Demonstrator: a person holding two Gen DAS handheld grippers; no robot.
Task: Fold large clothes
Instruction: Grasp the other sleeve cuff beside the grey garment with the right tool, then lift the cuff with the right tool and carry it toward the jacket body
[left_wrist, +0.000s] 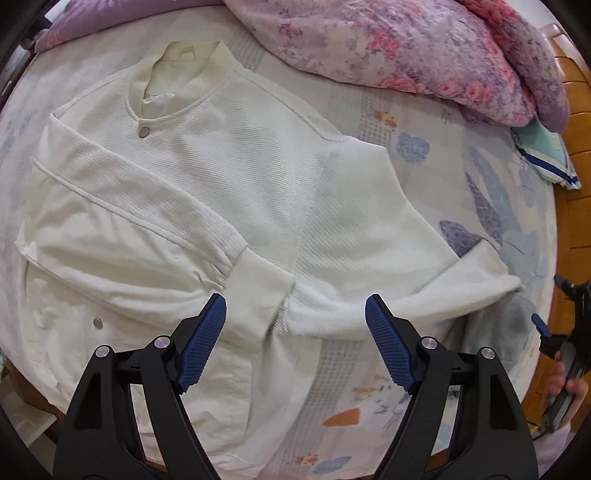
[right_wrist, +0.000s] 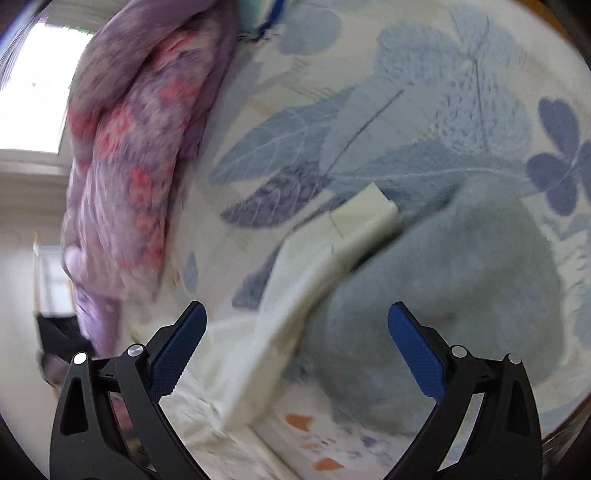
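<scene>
Here a cream jacket (left_wrist: 229, 192) lies flat on the bed (left_wrist: 424, 122), collar away, one cuff (left_wrist: 258, 291) between the spread, empty fingers of the left gripper (left_wrist: 295, 343), while the right gripper (right_wrist: 295, 354), likewise spread and empty, hovers over the other sleeve (right_wrist: 295, 280).

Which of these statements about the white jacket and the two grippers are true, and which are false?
1. One sleeve of the white jacket lies folded across its front. True.
2. The left gripper is shut on a cuff. False: its jaws stand open, holding nothing.
3. The jacket lies on a bed sheet with a leaf print. True.
4. The right gripper clamps the grey-blue cloth. False: its jaws are open, nothing between the pads.
5. A floral quilt covers the collar. False: the collar is uncovered.
</scene>
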